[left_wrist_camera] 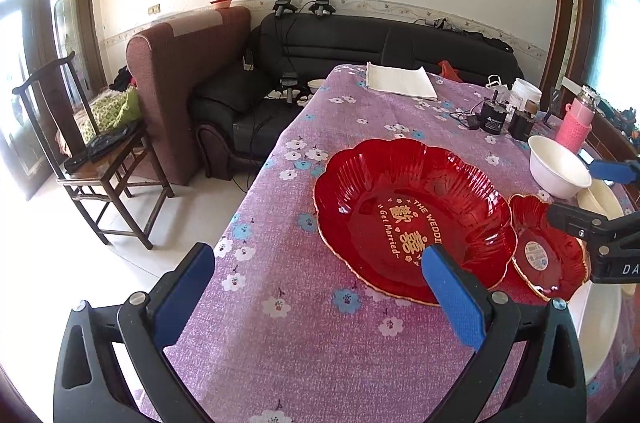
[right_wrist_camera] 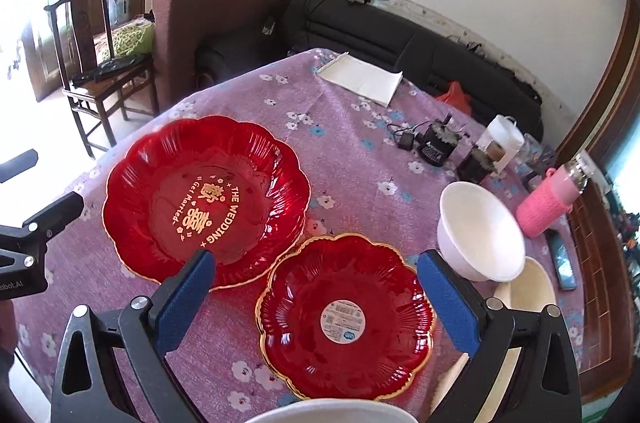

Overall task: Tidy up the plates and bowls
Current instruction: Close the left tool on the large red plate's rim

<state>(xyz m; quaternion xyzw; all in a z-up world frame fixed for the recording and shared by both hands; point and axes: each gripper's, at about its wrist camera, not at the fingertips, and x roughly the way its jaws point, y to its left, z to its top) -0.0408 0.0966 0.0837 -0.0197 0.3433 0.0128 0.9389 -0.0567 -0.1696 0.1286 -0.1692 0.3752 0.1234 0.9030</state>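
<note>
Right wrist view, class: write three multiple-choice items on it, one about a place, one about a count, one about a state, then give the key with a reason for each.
1. Where does the small red plate lie?
A. Beside the large red plate, between it and the white bowl
B. Stacked inside the large red plate
C. On the chair

2. How many red plates are on the table?
A. One
B. Two
C. Four

3. How is the right gripper?
A. Shut on the white bowl
B. Shut on the small red plate
C. Open, holding nothing

Key: A, since its rim sits next to the large red plate, with the white bowl on its other side; B, since only those two show on the table; C, since its blue pads stand wide apart above the small plate.
</note>
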